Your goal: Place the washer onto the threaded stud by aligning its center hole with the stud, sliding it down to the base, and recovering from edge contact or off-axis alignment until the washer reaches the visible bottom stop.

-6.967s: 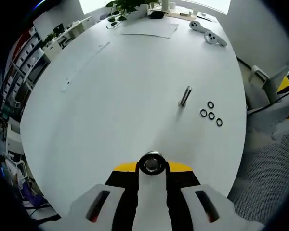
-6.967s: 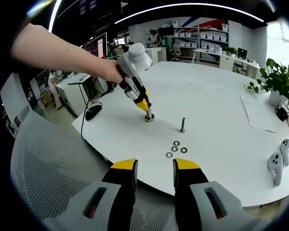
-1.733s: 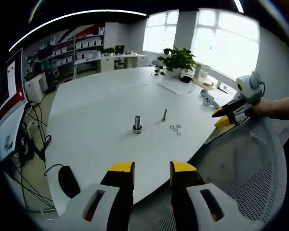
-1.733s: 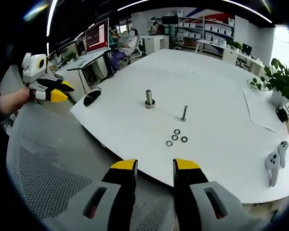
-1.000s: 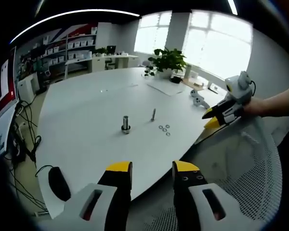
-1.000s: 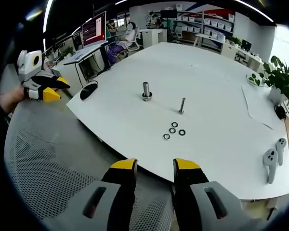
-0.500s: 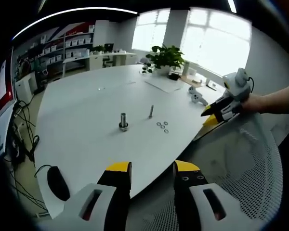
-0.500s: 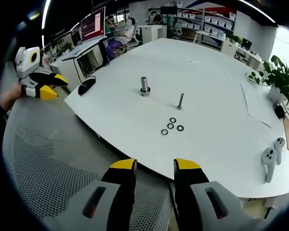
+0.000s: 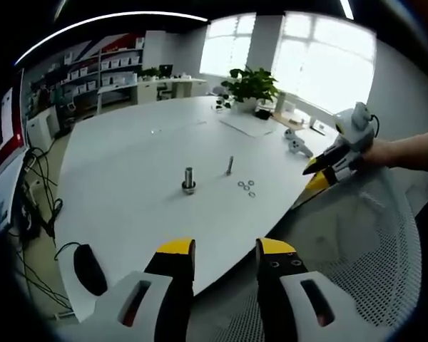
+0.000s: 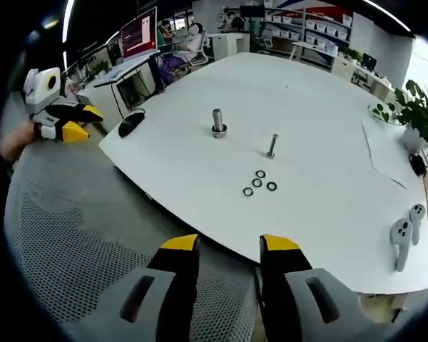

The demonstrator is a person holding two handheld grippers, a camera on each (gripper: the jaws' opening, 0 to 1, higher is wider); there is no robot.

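The round table (image 10: 321,128) is showing a smooth white top with a soft, matt sheen. On it, the threaded stud (image 10: 217,122) is gleaming as bright bare metal, and beside it the slim bolt (image 10: 272,145) is looking like duller grey metal. Just near the stud, four washers (image 10: 258,183) are reading as dark metal rings. Below the table edge, the chair back (image 10: 78,235) is showing grey woven mesh.

Large white oval table (image 9: 128,164); grey mesh chair back (image 10: 71,242); bright windows (image 9: 321,53); potted green plant (image 9: 250,85); shelving along far wall (image 10: 299,21).
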